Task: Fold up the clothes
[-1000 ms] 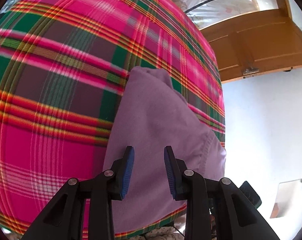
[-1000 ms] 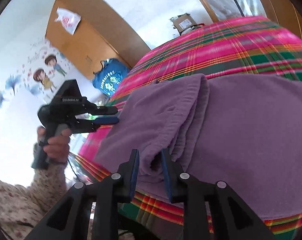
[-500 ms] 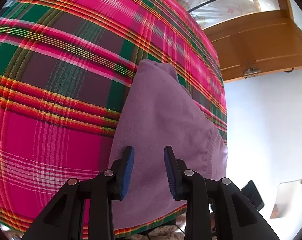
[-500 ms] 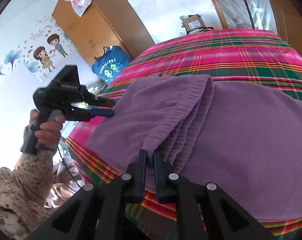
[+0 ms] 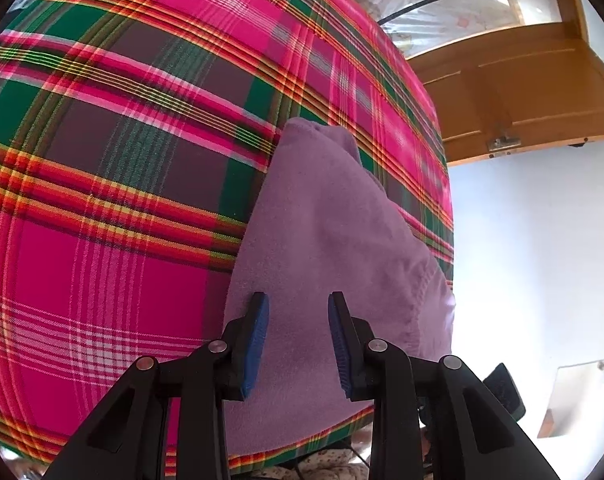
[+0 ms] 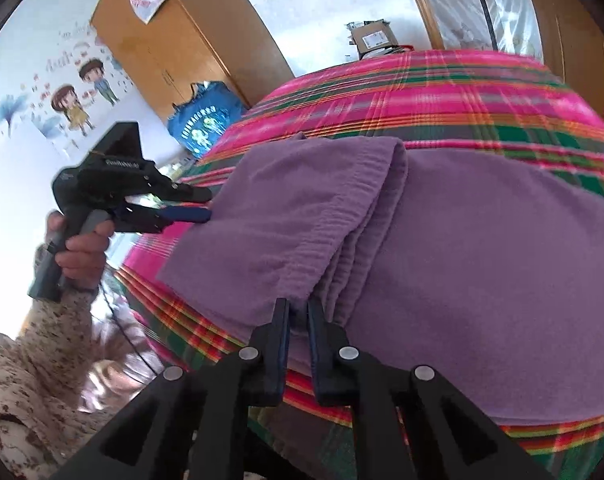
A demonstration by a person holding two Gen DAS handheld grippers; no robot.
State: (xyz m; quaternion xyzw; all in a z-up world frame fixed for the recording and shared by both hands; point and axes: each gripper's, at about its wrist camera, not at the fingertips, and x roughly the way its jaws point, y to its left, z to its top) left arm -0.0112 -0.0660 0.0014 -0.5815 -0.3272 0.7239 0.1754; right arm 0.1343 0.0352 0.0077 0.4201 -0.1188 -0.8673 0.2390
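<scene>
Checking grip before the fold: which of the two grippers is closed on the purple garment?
The right gripper, pinching the purple garment at its near edge; the left gripper hovers open.

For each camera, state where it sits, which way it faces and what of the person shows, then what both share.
Left wrist: on the left gripper, looking along its open fingers over the purple garment on the plaid bedspread, toward a wooden door; no body visible.
Right wrist: on the right gripper, fingers nearly shut at the garment's folded edge, facing a wardrobe; hand and floral sleeve show.
Shared: garment, bedspread, left gripper.
</scene>
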